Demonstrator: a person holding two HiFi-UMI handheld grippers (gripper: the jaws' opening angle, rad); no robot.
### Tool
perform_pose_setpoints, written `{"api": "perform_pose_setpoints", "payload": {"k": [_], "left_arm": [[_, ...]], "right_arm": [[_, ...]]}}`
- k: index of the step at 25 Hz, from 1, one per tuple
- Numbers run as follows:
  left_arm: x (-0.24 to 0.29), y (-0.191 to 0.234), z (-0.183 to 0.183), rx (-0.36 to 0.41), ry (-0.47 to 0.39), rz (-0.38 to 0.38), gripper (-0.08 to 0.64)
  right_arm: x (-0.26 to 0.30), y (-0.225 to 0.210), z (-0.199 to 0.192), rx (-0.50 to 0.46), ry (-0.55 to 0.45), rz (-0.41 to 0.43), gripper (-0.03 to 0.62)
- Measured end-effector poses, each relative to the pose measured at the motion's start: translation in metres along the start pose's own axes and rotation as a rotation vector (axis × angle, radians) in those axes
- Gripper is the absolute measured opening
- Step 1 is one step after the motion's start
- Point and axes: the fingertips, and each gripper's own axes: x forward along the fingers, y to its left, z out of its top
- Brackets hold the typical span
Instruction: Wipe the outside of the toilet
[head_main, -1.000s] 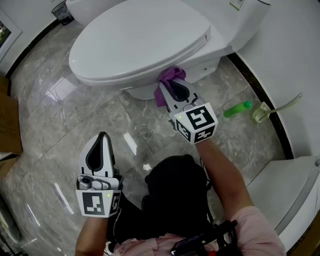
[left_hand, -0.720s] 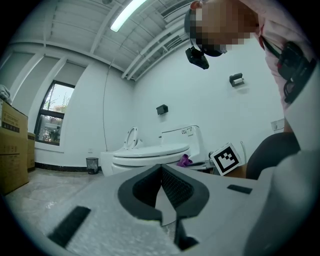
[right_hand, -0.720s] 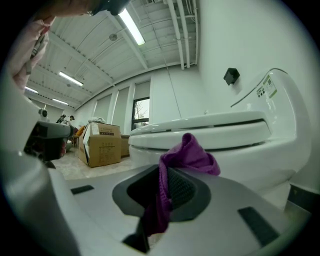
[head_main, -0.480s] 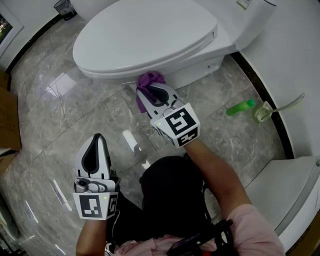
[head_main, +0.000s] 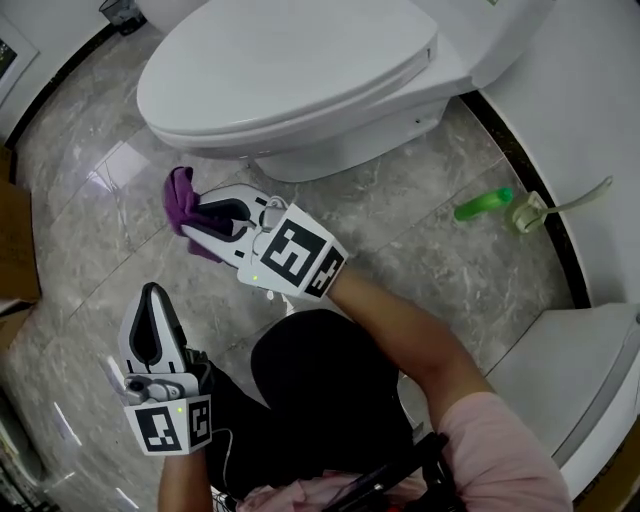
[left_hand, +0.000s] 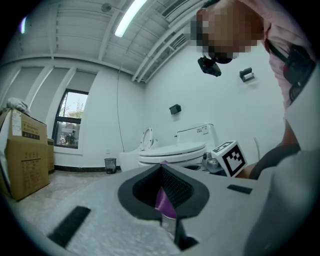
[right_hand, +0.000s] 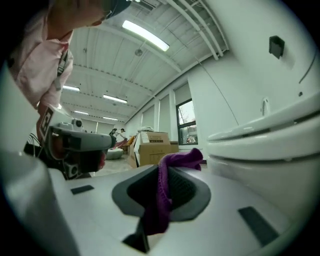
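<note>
The white toilet (head_main: 290, 60) stands at the top of the head view with its lid down; it also shows in the left gripper view as the toilet (left_hand: 172, 152) and at the right of the right gripper view as the toilet (right_hand: 280, 145). My right gripper (head_main: 190, 215) points left over the floor, a little in front of the bowl's base and clear of it. It is shut on a purple cloth (head_main: 181, 195), which bunches out past the jaw tips, cloth (right_hand: 170, 175). My left gripper (head_main: 150, 298) hangs lower left, shut and holding nothing, left gripper (left_hand: 161, 167).
Grey marble floor (head_main: 420, 230) all round. A green bottle (head_main: 482, 205) and a toilet brush holder (head_main: 525, 218) lie by the right wall. A cardboard box (head_main: 15, 250) is at the left edge, a small bin (head_main: 120, 12) top left, a white fixture (head_main: 590, 370) lower right.
My right gripper has carried the purple cloth from the toilet's base leftwards and out over the floor. My left gripper has shifted down and left.
</note>
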Motion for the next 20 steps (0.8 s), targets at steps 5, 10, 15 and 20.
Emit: {"api": "perform_pose_setpoints", "payload": {"k": [5, 10, 15, 20], "left_arm": [[0.002, 0.008, 0.010, 0.017, -0.012, 0.003, 0.008], [0.014, -0.005, 0.022, 0.021, -0.029, -0.072, 0.007], [0.038, -0.048, 0.039, 0.039, -0.076, -0.163, 0.008], [0.064, -0.083, 0.059, 0.052, -0.111, -0.232, 0.008]], "right_arm": [[-0.018, 0.007, 0.035, -0.036, -0.054, 0.000, 0.058], [-0.053, 0.003, 0.066, -0.071, -0.075, -0.078, 0.058], [-0.137, -0.016, 0.082, -0.063, -0.063, -0.255, 0.060], [-0.226, -0.043, 0.105, -0.111, -0.086, -0.524, 0.061]]}}
